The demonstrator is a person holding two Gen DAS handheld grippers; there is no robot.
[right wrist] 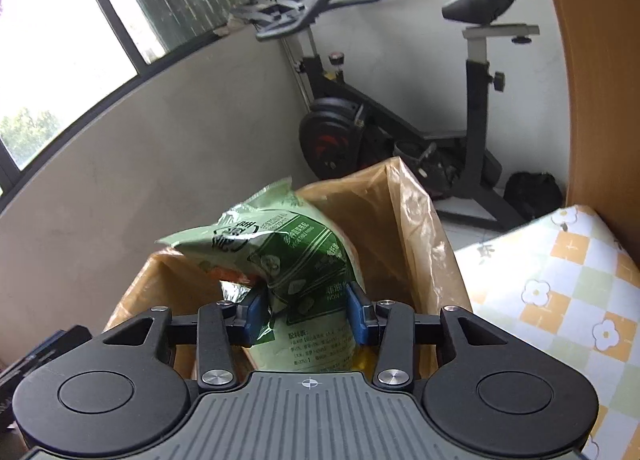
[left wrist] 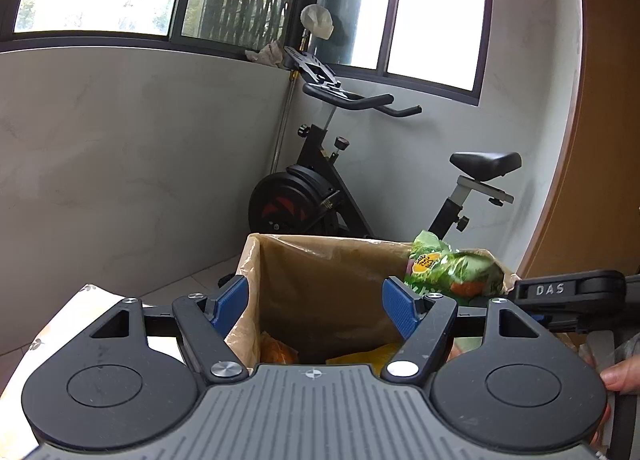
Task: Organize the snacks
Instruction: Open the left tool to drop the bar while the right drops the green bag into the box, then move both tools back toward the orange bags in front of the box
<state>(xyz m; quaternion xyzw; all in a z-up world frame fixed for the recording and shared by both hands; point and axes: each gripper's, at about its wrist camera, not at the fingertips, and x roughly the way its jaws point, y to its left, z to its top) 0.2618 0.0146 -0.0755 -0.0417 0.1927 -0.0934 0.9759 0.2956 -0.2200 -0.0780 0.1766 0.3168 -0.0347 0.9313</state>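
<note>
Over the brown bag (left wrist: 320,280) – left gripper (left wrist: 316,306) spread, nothing between its pads | green snack pack (right wrist: 292,260) above the bag mouth, pinched low by the right gripper (right wrist: 306,318) | likely light, crinkly, slippery film (contents crushable) – better gripped near a seam.

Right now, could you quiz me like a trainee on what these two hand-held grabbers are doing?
1. True or false: the right gripper is clamped on the green snack bag.
2. What stands against the wall behind the brown box? A) exercise bike B) ladder C) fan
3. Fill in: the left gripper is ____ and holds nothing.

Key: 1 true; 2 A, the exercise bike; 3 open.
</note>
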